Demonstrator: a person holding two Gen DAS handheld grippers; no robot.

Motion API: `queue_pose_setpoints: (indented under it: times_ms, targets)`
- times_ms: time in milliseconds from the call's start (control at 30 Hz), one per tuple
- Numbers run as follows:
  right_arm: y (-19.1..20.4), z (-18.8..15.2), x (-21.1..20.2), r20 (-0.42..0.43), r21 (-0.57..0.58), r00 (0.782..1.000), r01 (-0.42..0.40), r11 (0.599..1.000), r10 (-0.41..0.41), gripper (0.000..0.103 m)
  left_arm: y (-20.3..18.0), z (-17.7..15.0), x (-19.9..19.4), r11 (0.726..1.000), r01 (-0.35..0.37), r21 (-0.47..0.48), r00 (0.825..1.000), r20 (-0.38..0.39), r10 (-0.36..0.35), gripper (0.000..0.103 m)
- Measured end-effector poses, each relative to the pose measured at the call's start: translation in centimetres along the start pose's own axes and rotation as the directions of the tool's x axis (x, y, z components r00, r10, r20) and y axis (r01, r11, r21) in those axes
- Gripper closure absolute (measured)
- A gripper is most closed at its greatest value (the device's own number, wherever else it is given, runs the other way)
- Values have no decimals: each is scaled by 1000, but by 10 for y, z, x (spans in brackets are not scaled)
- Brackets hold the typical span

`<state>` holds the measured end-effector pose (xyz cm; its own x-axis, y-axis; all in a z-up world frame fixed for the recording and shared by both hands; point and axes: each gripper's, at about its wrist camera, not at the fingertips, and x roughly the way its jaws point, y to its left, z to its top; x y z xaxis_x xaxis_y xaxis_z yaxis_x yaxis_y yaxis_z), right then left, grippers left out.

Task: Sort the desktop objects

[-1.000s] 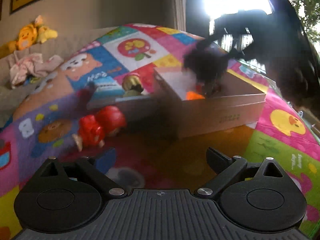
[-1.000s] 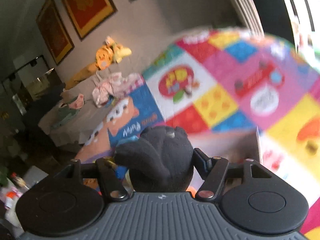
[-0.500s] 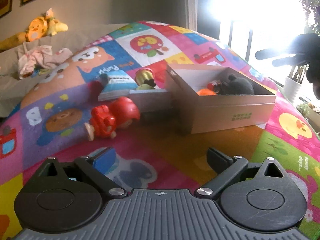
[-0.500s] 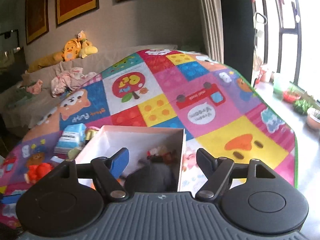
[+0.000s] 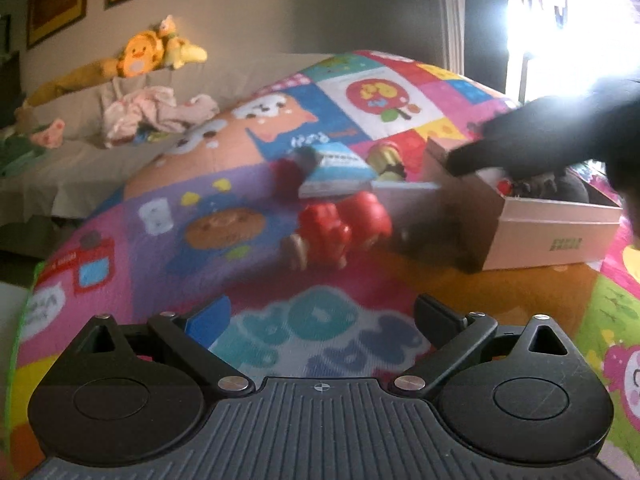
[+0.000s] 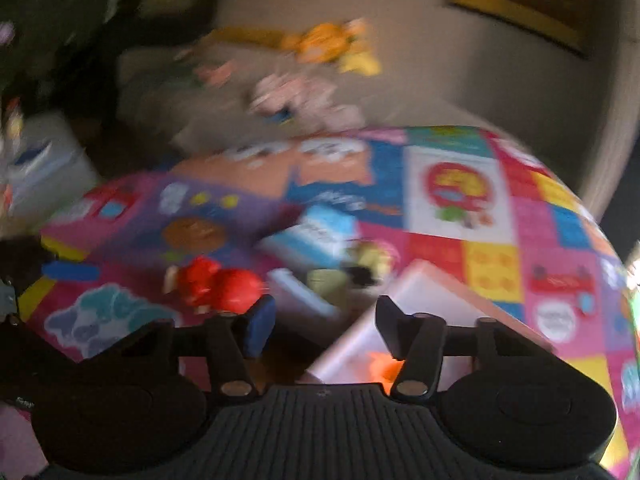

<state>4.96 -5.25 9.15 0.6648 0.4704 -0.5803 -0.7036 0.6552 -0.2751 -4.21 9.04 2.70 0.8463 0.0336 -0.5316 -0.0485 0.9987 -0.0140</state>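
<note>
The mat (image 5: 248,240) covers the whole work surface and falls away at its edges on every side, so anything nudged outward could roll off. On it the box (image 5: 552,236) stands open-topped, as the place sorted things go; dark and red toys already lie inside, along with something orange. Close by its left wall lie the book (image 5: 336,172), a yellow-green figure (image 5: 386,158) and, nearer, the red toy (image 5: 340,230), all unsorted by my reading.

The left gripper (image 5: 320,320) hangs low over bare mat with its jaws apart and nothing between them; clear room lies between it and the red toy. The right gripper (image 6: 320,324) is over the box's near corner, jaws apart and empty (they have just been closing), and the picture is blurred.
</note>
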Motion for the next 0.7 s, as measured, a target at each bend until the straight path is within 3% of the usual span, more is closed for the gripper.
queue_pose_setpoints:
  times_ms: [67, 200, 233, 267, 300, 400, 567, 700]
  targets:
    - [8, 11, 28, -50, -53, 999, 1, 999, -3, 49, 3, -1, -1, 1000, 18, -18, 1000, 10, -18, 2]
    - [19, 19, 81, -137, -197, 987, 62, 978, -90, 49, 5, -3, -4, 999, 46, -28, 998, 32, -45, 1]
    - [17, 20, 91, -177, -190, 981, 41, 981, -76, 52, 6, -3, -5, 998, 55, -34, 998, 37, -54, 1]
    - [15, 21, 97, -213, -163, 976, 11, 987, -46, 62, 8, -3, -5, 997, 63, -42, 997, 41, -61, 1]
    - [13, 21, 98, -230, -136, 973, -8, 991, -24, 63, 10, -3, -6, 996, 70, -54, 997, 45, -68, 1]
    - [16, 17, 80, -231, -95, 971, -86, 992, 62, 71, 17, -3, -5, 991, 101, -92, 994, 46, -97, 1]
    - [47, -13, 30, -242, -191, 961, -181, 965, 133, 90, 23, -4, -3, 985, 106, -134, 994, 34, -102, 1]
    - [58, -36, -8, -246, -188, 952, -233, 954, 184, 91, 19, -3, -2, 989, 92, -114, 996, 30, -90, 1]
